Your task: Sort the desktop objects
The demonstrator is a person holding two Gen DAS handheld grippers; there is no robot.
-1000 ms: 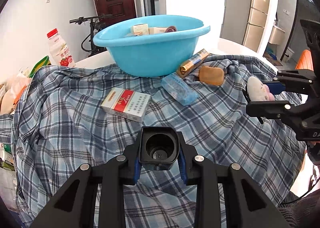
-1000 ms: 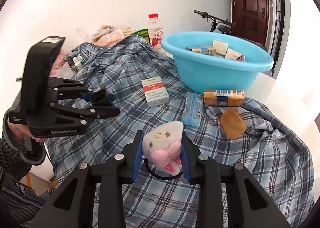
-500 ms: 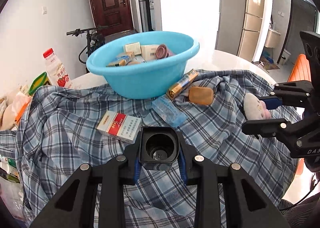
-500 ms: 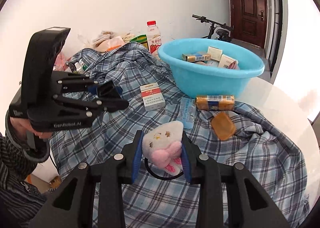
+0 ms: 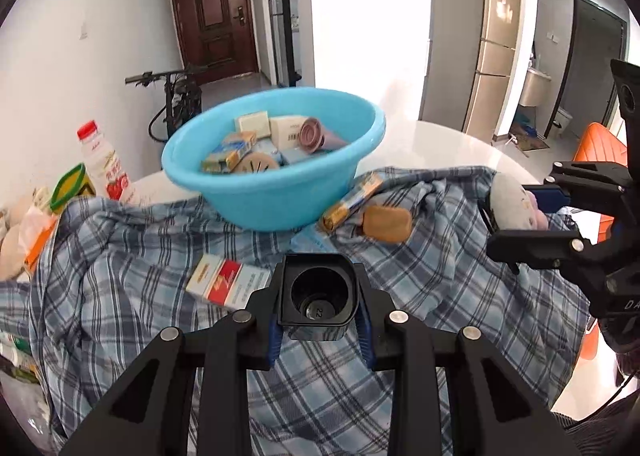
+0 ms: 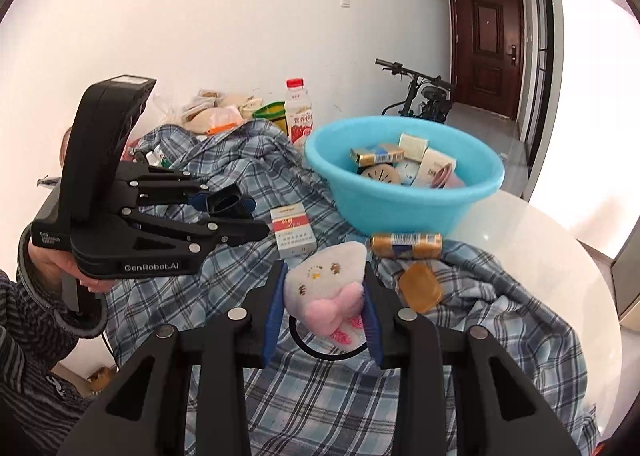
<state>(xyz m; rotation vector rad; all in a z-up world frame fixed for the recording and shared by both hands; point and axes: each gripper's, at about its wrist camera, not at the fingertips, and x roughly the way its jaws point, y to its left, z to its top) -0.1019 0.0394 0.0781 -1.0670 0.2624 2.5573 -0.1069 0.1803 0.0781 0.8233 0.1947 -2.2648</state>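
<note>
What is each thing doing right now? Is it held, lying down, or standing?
Black cap: held by left gripper.
Plush toy: held by right gripper.
Basin: upright, holds boxes.
Red box: flat on cloth.
Bottle: standing, capped.

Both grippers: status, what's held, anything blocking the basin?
Left gripper shut on black cap. Right gripper shut on plush toy. Blue basin ahead, part full. Nothing seen in the way.
</note>
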